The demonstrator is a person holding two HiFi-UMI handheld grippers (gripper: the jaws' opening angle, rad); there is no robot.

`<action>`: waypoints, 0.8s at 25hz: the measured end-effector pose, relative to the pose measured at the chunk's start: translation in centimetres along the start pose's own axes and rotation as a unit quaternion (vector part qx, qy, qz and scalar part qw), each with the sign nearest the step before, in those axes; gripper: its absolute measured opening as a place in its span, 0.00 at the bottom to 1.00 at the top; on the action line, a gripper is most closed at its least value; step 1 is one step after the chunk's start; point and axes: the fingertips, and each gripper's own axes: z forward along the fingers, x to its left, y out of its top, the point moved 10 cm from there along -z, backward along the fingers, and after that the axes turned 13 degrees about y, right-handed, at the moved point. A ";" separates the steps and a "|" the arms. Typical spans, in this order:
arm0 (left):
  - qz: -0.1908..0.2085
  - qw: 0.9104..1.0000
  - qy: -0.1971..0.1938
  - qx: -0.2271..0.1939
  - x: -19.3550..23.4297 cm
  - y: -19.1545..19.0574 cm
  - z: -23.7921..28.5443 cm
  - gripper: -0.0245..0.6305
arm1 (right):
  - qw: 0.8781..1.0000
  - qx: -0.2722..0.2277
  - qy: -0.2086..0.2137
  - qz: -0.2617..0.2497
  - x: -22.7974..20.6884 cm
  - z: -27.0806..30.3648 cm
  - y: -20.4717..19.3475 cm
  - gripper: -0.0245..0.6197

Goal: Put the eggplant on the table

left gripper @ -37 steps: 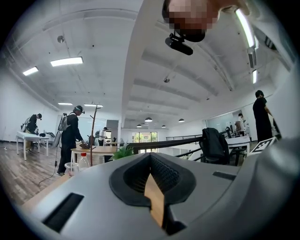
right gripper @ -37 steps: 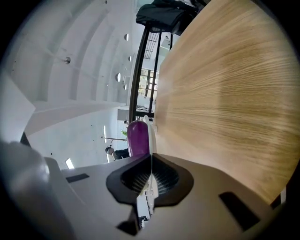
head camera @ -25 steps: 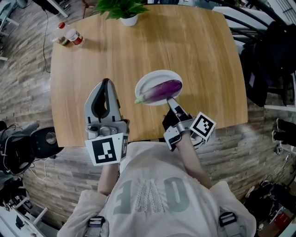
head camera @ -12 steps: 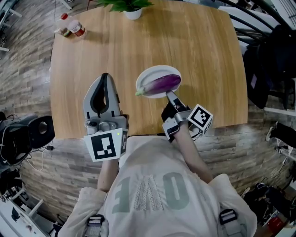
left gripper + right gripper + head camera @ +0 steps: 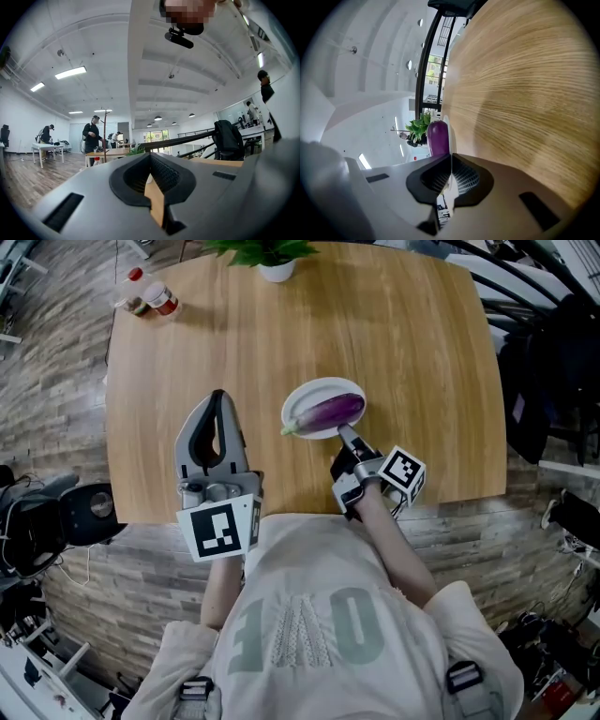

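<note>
A purple eggplant [image 5: 332, 410] lies on a white plate [image 5: 305, 401] over the near right part of the wooden table [image 5: 394, 343]. My right gripper [image 5: 343, 431] is shut on the plate's near rim. In the right gripper view the plate's rim [image 5: 443, 125] runs edge-on into the shut right gripper [image 5: 451, 155], with the eggplant [image 5: 438, 137] just beyond. Whether the plate rests on the table I cannot tell. My left gripper [image 5: 217, 396] hangs over the table's near left part, shut and holding nothing; in its own view the left gripper [image 5: 150, 155] has its pads together.
A potted plant [image 5: 272, 257] stands at the table's far edge, and small bottles [image 5: 150, 301] at its far left corner. Dark chairs and clothing [image 5: 553, 362] stand right of the table. The table's near edge [image 5: 281, 514] runs just in front of me.
The right gripper has come down with the plate and eggplant, which look smaller and nearer the table. The left gripper has stayed where it was.
</note>
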 end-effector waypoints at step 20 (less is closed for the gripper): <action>-0.004 1.000 0.016 0.020 0.9 -1.5 1.2 0.05 | 0.999 0.013 -0.044 0.009 -3.1 1.5 -0.4 0.08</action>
